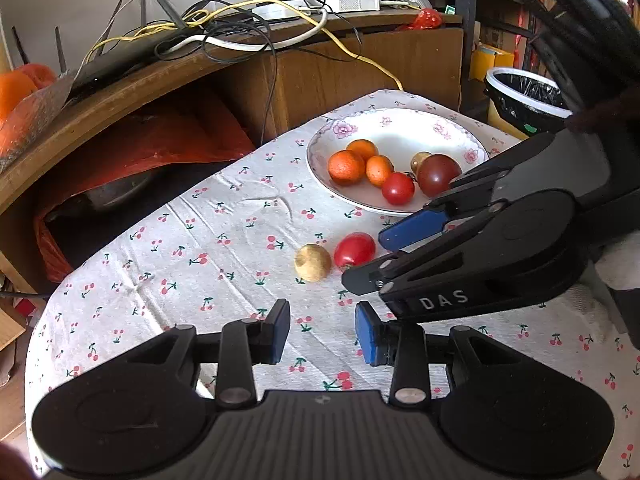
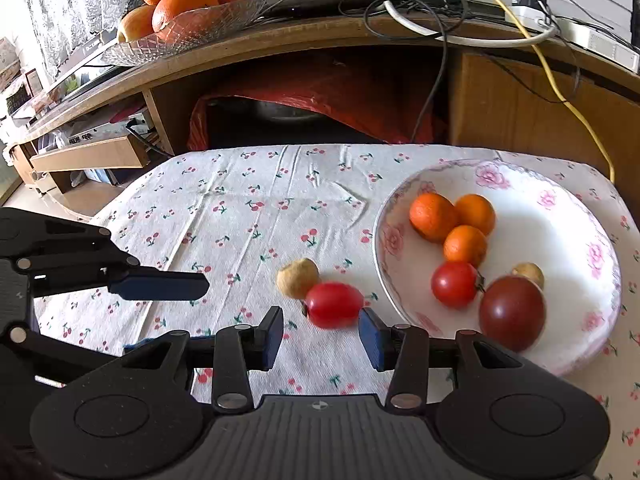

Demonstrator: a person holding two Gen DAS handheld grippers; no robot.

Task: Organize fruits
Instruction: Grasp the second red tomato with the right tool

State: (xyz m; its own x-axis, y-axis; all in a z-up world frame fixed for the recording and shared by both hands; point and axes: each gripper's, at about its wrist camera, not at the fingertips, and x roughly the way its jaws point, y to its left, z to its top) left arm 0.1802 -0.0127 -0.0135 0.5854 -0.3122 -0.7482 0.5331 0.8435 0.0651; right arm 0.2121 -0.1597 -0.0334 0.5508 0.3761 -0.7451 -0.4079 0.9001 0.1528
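Tomato point(image 2: 334, 305) lies just outside the plate point(image 2: 600, 248); right gripper point(image 2: 320, 338), open and empty, should straddle it squarely, sparing the tan fruit point(image 2: 298, 278) touching it.

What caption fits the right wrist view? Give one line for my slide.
Open right tongs close on a red tomato beside a tan fruit; six fruits sit in the floral bowl.

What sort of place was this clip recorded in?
Most likely a lived-in home room: a cherry-print tablecloth on the table, a cut-glass bowl of oranges on a wooden sideboard, and tangled router cables beside a lined waste bin.
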